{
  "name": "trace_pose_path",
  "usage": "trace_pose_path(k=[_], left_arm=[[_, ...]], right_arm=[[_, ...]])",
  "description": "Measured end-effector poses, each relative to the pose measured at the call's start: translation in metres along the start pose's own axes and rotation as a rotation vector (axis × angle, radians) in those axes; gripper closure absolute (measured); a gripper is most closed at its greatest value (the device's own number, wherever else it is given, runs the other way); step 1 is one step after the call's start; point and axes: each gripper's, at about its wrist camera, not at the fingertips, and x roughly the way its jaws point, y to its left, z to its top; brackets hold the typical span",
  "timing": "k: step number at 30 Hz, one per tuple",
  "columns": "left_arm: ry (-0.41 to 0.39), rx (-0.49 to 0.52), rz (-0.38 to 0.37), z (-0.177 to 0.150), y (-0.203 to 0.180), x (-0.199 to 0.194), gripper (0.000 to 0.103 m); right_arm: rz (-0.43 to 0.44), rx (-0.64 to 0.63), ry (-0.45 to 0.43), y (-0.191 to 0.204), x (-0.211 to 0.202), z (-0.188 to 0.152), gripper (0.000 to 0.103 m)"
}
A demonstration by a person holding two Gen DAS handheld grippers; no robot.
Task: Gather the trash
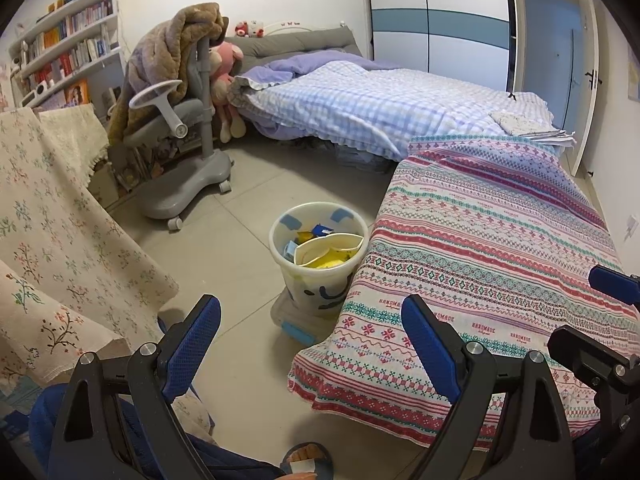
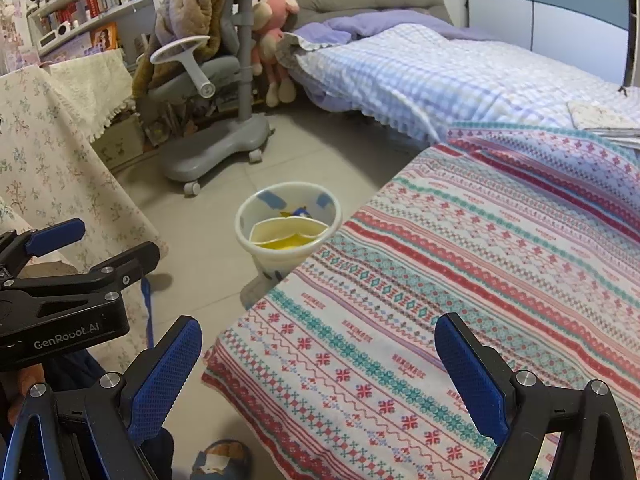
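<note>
While both pairs of tongs hung over the near end of the room, each stood released with nothing between its blue textured pads. The left gripper (image 1: 312, 344) had its jaws spread wide above the grey tiled floor (image 1: 248, 248), its right pad over the near corner of the low table draped in a red, teal and white patterned cloth (image 1: 500, 240). The right gripper (image 2: 320, 380) was spread likewise over that cloth's near edge, and the left tool's black body showed at the left of its view.

Beyond the pads, the round white plastic trash bucket (image 1: 318, 256) stood on the floor, just beside the left edge of the patterned cloth. Inside it lay a bent white paper plate with yellow residue (image 1: 328, 252) and some blue and yellow wrappers (image 1: 316, 232).

Farther off stood a grey wheeled study chair (image 1: 188, 152) with a brown blanket (image 1: 192, 32) thrown over its back, and past it a bed under a blue checked quilt (image 1: 380, 108). A floral cream cloth (image 1: 52, 200) hung at the left.
</note>
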Motion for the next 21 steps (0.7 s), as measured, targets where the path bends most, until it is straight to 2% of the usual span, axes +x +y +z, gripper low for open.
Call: trace_pose_path(k=[21], left_arm=[[0.013, 0.008, 0.002, 0.0023, 0.0032, 0.0057, 0.009]], right_arm=[[-0.013, -0.013, -0.005, 0.0032, 0.0013, 0.0008, 0.006]])
